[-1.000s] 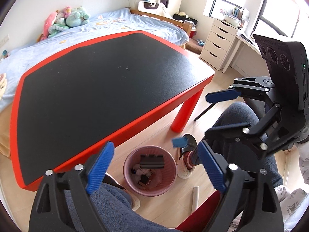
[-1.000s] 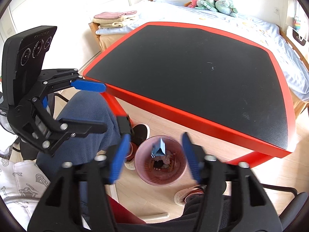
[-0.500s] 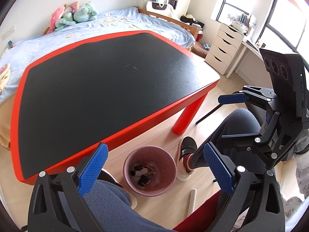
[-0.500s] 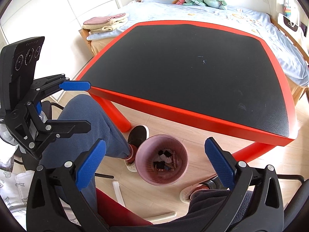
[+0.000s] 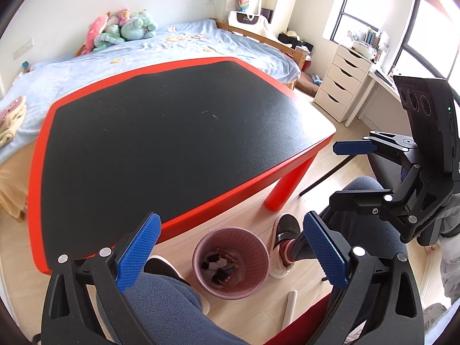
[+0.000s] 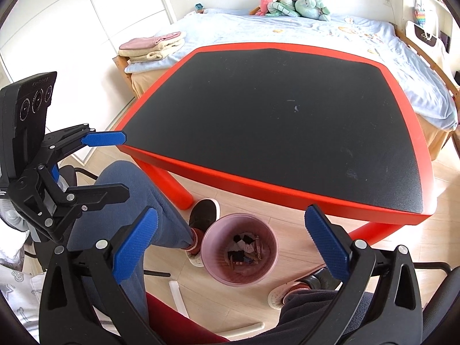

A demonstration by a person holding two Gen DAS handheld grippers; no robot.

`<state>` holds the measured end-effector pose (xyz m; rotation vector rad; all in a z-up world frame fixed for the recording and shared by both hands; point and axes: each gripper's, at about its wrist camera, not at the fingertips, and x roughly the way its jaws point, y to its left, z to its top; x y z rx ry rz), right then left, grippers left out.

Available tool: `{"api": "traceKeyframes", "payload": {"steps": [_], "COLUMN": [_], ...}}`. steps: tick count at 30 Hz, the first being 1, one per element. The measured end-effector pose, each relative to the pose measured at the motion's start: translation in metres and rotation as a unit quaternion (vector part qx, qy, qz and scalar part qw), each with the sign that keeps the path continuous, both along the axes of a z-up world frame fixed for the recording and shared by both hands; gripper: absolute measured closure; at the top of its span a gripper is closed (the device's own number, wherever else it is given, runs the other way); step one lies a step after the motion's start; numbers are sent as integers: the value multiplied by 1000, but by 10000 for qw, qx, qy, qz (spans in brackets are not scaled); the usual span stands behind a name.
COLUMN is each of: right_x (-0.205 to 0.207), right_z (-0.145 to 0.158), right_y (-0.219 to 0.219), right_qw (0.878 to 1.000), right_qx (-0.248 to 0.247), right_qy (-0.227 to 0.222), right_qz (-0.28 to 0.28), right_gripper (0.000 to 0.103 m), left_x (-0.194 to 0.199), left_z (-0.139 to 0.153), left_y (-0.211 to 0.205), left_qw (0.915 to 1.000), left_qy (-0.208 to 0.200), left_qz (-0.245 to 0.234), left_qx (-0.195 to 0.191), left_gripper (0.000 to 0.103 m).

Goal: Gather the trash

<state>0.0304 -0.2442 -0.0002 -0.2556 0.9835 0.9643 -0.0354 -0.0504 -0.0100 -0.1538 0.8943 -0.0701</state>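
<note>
A pink ribbed trash bin (image 5: 260, 258) (image 6: 214, 237) stands on the wooden floor by the table's front edge, with several scraps of trash (image 5: 222, 264) (image 6: 244, 250) lying in it. My left gripper (image 5: 231, 254) is open and empty, held above the bin; it also shows in the right wrist view (image 6: 110, 166) at the left. My right gripper (image 6: 230, 250) is open and empty above the bin; it also shows in the left wrist view (image 5: 345, 172) at the right. The black table top (image 5: 172, 132) (image 6: 287, 120) with its red rim carries nothing.
The person's legs in blue trousers (image 6: 138, 189) and shoes (image 5: 283, 230) flank the bin. A white tube (image 5: 290, 304) lies on the floor. A bed with plush toys (image 5: 120, 28) is behind the table, a white drawer unit (image 5: 342, 86) at the right.
Both grippers have opened wide and risen from the bin. A blue scrap and a dark piece that were over the bin a second ago are no longer there; trash lies inside it.
</note>
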Motion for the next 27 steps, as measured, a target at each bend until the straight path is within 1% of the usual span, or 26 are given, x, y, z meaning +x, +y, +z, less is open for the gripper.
{"api": "traceKeyframes", "payload": {"steps": [4,7,12,17,19,22,25,27], "right_x": [9,16,31,40,44,46,48,48], "right_z": [17,31,51,61,63,63,64,64], "right_y": [5,9,15,20,22,24,26,27], "right_qw": [9997,9990,9972,9955,9952,9951,9950,9949], "right_qx": [81,137,284,330,354,372,394,407], "right_qy": [-193,-396,-629,-806,-822,-816,-821,-823], "right_qz": [-83,-148,-284,-383,-409,-426,-416,-405], "right_gripper": [3,3,3,3,3,3,3,3], "left_x": [5,8,16,21,23,29,32,33], "left_z": [9,19,34,47,50,49,46,46], "left_y": [10,16,31,47,50,53,53,52], "left_qw": [9997,9985,9941,9922,9909,9910,9903,9906], "left_qy": [-104,-225,-404,-592,-605,-564,-448,-420], "left_qz": [193,397,855,1050,1159,1193,1284,1269], "left_qx": [125,289,525,310,312,217,299,275], "left_gripper": [8,8,6,6,6,6,6,6]}}
